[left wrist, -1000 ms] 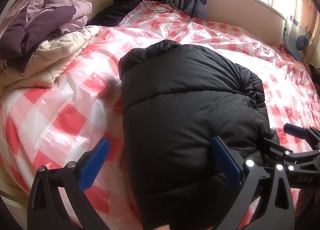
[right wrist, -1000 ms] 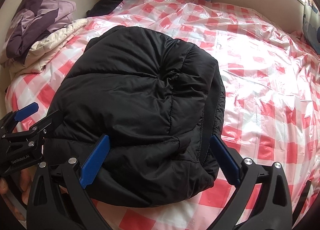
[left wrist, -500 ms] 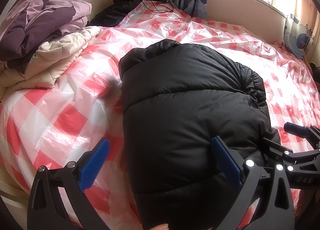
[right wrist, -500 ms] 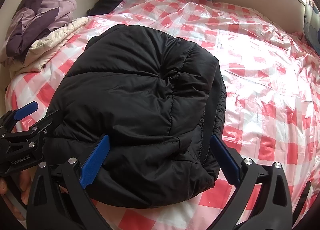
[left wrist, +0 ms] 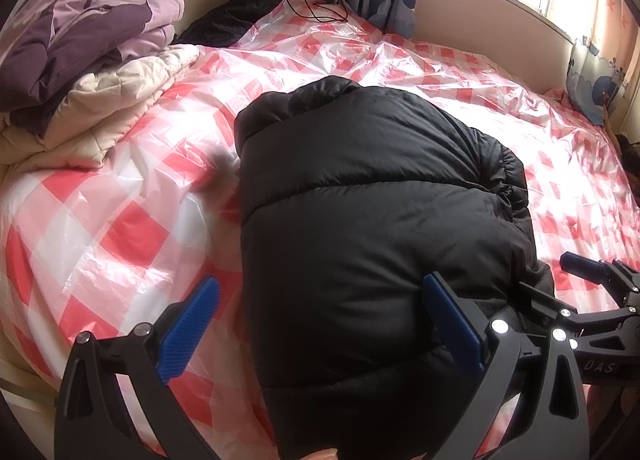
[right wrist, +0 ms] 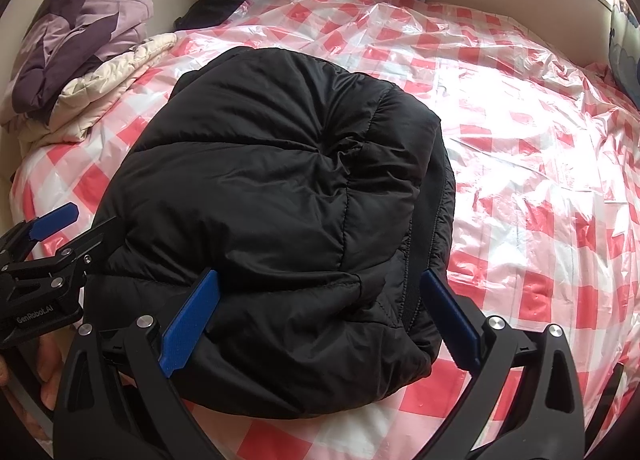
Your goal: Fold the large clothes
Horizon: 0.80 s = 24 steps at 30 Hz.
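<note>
Both grippers [left wrist: 320, 324] [right wrist: 320, 316] wide, jkt [right wrist: 280, 220] folded

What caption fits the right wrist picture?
Folded black puffer jacket on the red-checked bed cover, with the open right gripper over its near edge.

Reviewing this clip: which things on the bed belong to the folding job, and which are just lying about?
Job:
black puffer jacket
left gripper, open
right gripper, open
checked plastic sheet under it

Lying about:
purple bedding
cream quilt
dark clothes
charger cable
</note>
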Available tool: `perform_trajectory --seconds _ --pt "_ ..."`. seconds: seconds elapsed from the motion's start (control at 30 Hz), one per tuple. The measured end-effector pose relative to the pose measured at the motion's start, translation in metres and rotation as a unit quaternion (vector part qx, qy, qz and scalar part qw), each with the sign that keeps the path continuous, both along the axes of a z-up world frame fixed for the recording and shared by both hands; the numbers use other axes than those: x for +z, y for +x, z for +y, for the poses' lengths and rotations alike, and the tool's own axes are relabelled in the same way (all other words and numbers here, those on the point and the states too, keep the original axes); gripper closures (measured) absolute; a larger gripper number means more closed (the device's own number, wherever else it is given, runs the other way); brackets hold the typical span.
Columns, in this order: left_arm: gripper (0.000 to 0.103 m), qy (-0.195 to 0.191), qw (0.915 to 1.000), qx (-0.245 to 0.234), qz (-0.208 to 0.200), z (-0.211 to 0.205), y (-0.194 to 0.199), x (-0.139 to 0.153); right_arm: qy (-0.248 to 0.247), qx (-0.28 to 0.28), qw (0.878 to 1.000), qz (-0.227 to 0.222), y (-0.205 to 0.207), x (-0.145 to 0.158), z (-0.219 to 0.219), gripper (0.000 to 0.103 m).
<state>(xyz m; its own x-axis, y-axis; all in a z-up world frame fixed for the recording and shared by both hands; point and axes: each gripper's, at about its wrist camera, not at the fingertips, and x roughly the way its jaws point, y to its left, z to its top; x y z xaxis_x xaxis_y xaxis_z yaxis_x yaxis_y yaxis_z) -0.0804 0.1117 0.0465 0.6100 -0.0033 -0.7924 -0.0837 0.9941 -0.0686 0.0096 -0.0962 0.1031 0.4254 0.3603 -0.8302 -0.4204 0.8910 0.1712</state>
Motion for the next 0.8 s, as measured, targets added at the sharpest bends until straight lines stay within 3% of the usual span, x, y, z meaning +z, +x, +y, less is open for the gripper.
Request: perform_trajectory --seconds 0.8 --pt "0.006 0.048 0.9988 0.002 -0.006 -0.017 -0.003 0.004 0.001 0.0 1.0 0.0 0.0 -0.001 0.002 0.007"
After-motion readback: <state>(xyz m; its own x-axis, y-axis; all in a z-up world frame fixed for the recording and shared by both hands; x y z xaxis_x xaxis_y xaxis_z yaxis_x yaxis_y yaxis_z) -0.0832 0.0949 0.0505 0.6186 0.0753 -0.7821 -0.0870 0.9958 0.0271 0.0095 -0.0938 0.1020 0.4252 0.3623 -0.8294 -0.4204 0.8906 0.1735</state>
